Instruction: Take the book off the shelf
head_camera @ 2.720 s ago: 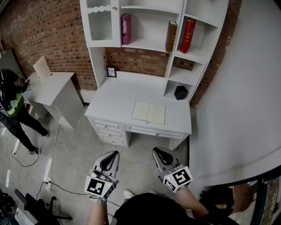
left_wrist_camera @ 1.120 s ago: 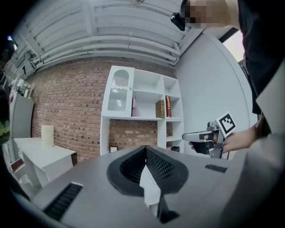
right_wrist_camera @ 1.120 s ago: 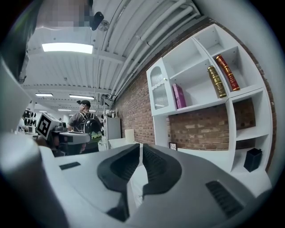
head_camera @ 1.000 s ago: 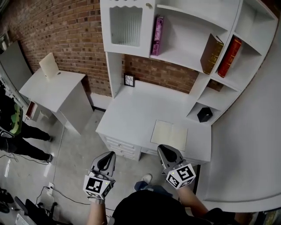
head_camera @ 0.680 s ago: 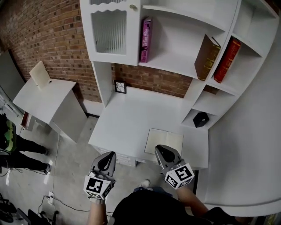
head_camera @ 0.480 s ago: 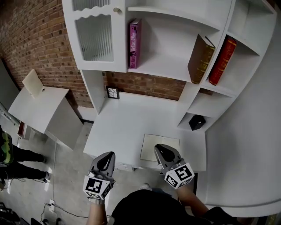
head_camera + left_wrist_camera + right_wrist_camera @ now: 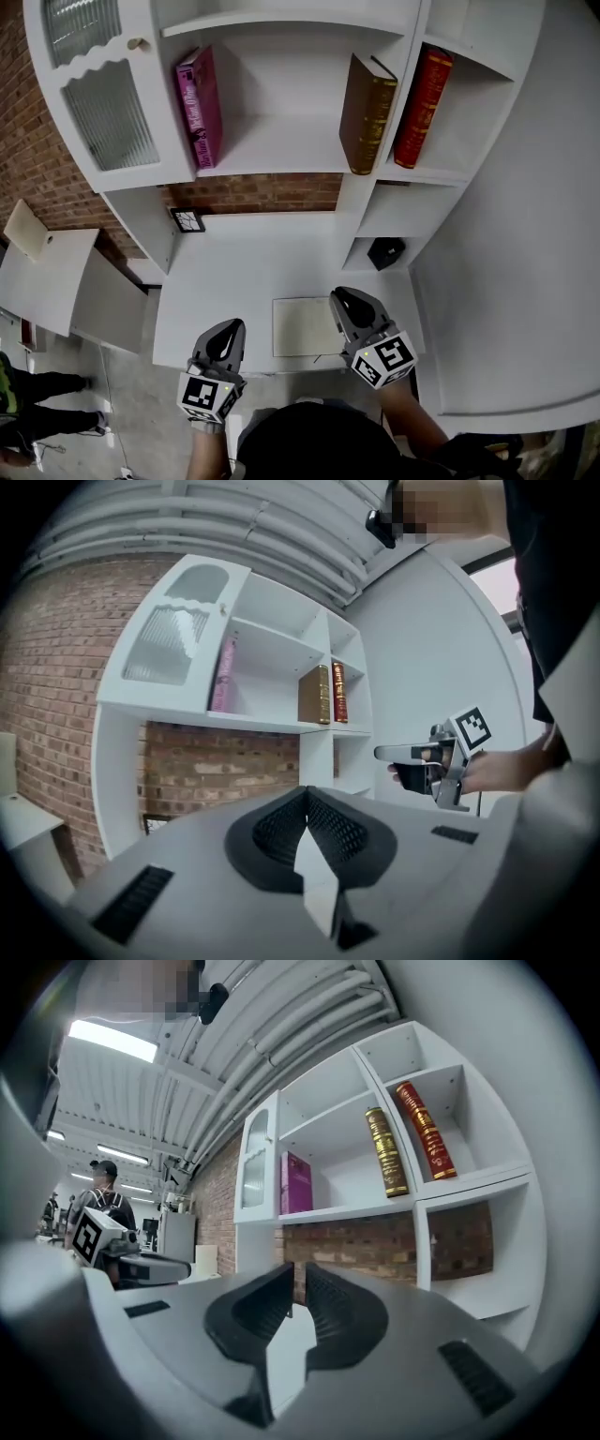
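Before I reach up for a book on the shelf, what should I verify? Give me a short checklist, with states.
1. Left tool empty: ok, jaws together on nothing.
2. Right tool open for grasping: not ok, jaws together.
3. Pink book, brown book and red book stand apart, each graspable: ok.
4. Which book is meant: cannot tell.
5. Way up from the desk: ok, the open notebook lies flat on it.

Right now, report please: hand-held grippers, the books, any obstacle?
Left hand-held gripper shut, empty; right hand-held gripper shut, empty. Pink book, brown book, red book on shelf, untouched. No obstacle seen.
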`<action>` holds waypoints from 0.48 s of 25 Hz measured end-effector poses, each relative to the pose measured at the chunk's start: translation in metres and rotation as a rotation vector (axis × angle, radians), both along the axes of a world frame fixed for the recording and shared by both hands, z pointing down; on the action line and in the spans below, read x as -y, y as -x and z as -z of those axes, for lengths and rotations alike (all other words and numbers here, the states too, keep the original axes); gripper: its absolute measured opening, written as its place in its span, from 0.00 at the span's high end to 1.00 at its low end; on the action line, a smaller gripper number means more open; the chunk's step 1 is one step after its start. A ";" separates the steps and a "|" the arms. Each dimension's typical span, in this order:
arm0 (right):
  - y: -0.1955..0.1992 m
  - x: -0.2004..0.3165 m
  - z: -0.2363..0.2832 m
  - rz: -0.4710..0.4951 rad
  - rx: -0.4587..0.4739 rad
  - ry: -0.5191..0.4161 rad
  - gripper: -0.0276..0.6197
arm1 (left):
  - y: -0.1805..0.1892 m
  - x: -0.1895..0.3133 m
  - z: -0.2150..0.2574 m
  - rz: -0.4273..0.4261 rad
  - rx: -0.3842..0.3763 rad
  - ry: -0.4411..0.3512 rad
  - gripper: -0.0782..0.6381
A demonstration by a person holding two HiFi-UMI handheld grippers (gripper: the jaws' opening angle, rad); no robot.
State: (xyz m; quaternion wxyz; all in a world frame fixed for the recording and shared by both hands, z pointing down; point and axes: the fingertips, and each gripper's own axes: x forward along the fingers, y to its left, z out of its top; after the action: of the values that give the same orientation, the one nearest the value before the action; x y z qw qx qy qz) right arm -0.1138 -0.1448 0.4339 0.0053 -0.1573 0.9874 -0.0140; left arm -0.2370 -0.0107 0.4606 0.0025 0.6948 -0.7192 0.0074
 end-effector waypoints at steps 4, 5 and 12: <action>-0.016 0.029 0.009 -0.081 -0.005 -0.009 0.91 | -0.016 0.037 -0.002 -0.083 -0.016 0.012 0.88; -0.021 0.035 0.011 -0.099 -0.005 -0.010 0.91 | -0.021 0.046 -0.001 -0.101 -0.024 0.018 0.88; -0.054 0.082 0.028 -0.236 0.006 -0.030 0.91 | -0.049 0.103 0.002 -0.226 -0.037 0.037 0.88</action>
State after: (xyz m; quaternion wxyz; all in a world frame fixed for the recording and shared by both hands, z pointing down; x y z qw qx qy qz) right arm -0.0600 -0.2271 0.4054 0.0122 -0.2724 0.9621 0.0013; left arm -0.1880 -0.1137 0.4585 0.0276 0.7712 -0.6360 0.0080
